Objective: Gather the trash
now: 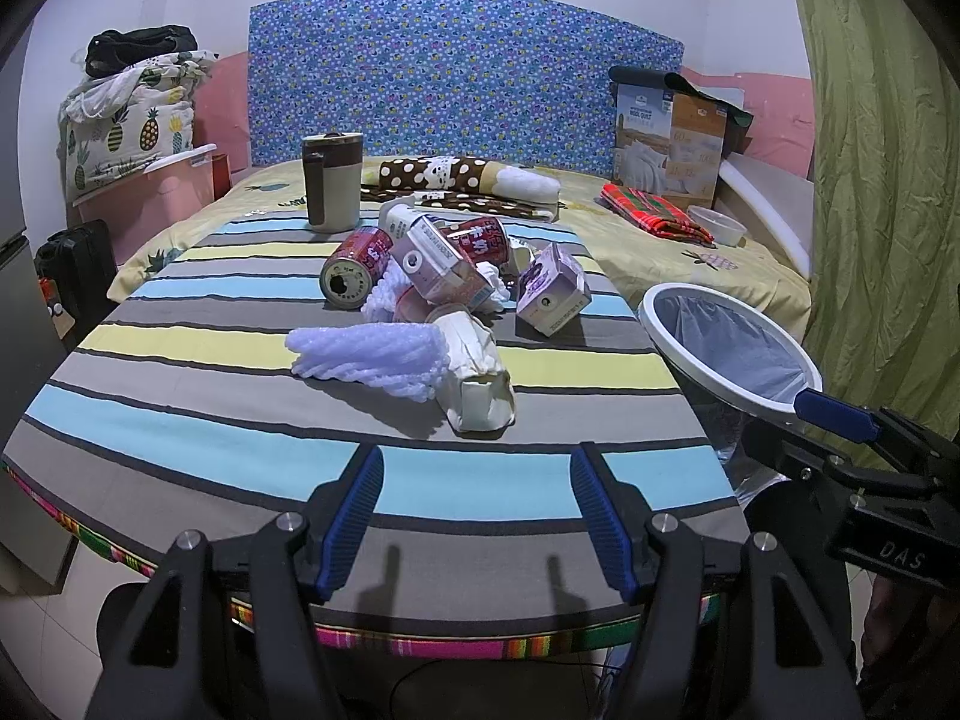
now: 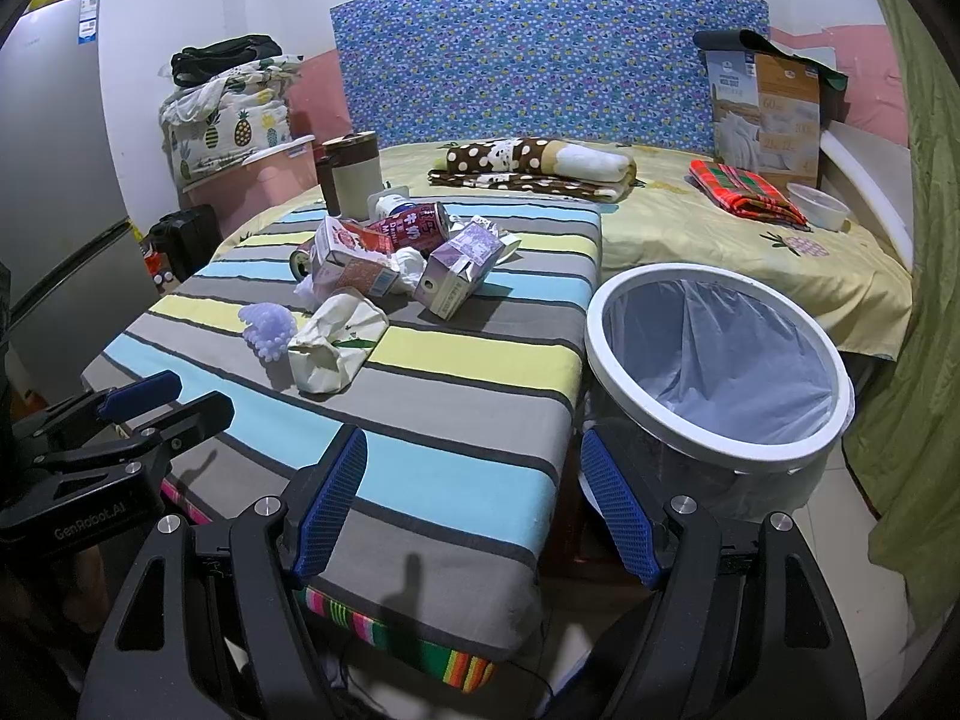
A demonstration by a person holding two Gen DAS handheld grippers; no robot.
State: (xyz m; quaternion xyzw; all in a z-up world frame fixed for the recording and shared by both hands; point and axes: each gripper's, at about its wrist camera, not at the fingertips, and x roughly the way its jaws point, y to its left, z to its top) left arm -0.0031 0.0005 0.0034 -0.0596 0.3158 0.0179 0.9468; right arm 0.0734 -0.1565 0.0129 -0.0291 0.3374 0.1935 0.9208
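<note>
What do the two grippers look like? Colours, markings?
Both alike: black angular frames with silver round bolts and blue ribbed finger pads. The left gripper is marked "GenRobot.AI" on its side, the right gripper "DAS". No cables or sleeves visible.

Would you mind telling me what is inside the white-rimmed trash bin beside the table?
The trash bin holds a pale plastic liner bag, and no trash shows in the part visible. The near wall hides the very bottom, so I cannot see what lies there.

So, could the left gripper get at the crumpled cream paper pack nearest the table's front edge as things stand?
Probably yes. The left gripper is open and points at the cream paper pack, with only bare striped cloth between them. The white foam netting touches its left side.
</note>
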